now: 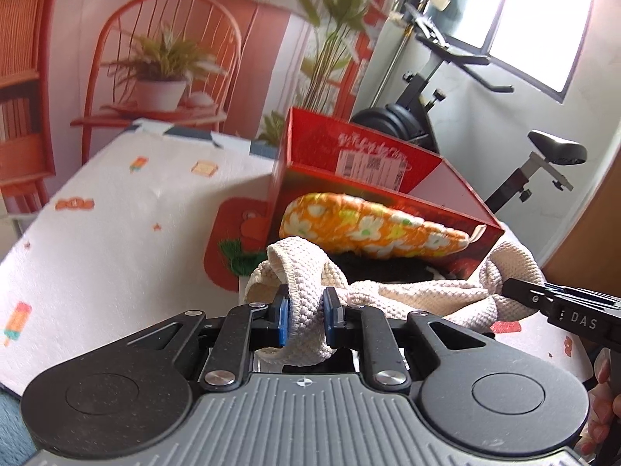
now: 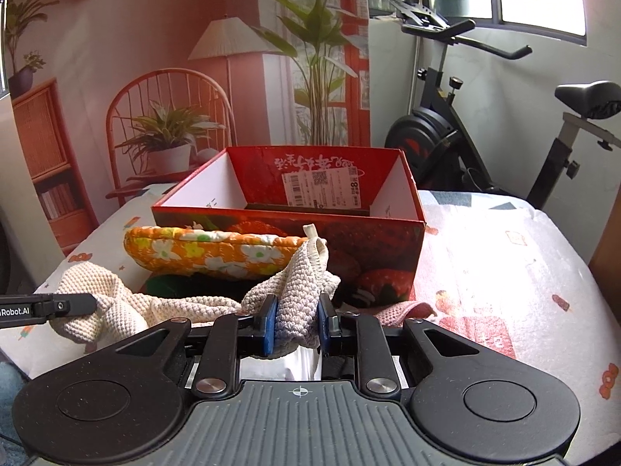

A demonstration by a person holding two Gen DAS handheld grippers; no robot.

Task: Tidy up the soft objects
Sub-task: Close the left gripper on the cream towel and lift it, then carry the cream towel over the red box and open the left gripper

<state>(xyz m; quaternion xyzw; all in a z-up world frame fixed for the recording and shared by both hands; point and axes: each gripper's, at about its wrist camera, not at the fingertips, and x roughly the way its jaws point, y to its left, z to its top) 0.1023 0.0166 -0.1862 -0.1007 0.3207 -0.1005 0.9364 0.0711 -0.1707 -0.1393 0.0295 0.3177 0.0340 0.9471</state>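
One cream cloth — one red box.

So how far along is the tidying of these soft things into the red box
Nothing soft can be seen in the red box yet. In hand: the left gripper and right gripper each pinch an end of the cream knitted cloth. Left: that cloth, plus the orange floral oven mitt outside against the box front.

Red box open-topped, its inside largely bare, free to enter from above; orange floral pad lying across its near wall, blocking the low approach; tablecloth right of the box bare, wide passage; exercise bike standing behind
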